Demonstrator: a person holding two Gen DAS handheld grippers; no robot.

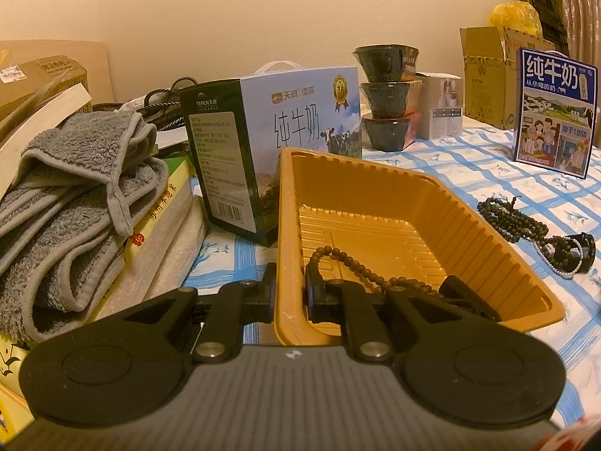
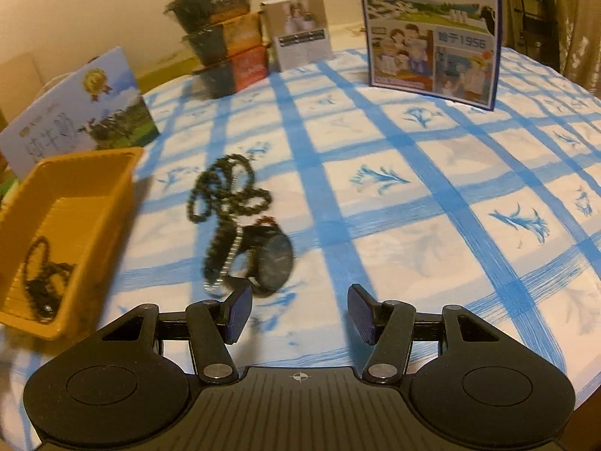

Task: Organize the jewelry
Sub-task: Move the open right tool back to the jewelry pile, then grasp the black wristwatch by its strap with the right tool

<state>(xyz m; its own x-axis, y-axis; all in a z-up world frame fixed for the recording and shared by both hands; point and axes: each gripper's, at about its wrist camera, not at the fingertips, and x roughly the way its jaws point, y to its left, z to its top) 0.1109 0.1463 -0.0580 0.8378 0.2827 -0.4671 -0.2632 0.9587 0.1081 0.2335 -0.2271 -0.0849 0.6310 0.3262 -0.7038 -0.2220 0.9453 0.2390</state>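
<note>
Our left gripper [image 1: 289, 295] pinches the near-left wall of the orange plastic tray [image 1: 488, 225], one finger outside the rim and one inside, both pressed against the wall. Inside the tray lies a brown bead bracelet [image 1: 349, 259], curled along the floor near the inner finger, with a dark object just beside it that we cannot identify from this angle.

Our right gripper [image 2: 298, 314] hovers over the blue-checked tablecloth [image 2: 432, 195] with its fingers spread wide and nothing between them. Just ahead of its left finger sits a black wristwatch [image 2: 272, 259], tangled with a strand of dark green beads [image 2: 225, 191] and what seems to be a thin white pearl string [image 2: 231, 263]; motion blur makes that last one hard to confirm. This pile lies on the cloth, just to the right of the tray and apart from it.

Behind the tray stands a milk carton box [image 1: 278, 139]; a folded grey towel [image 1: 71, 203] rests on books at the left. Three stacked dark bowls [image 2: 221, 41] and a blue milk box [image 2: 432, 26] stand at the far edge.
</note>
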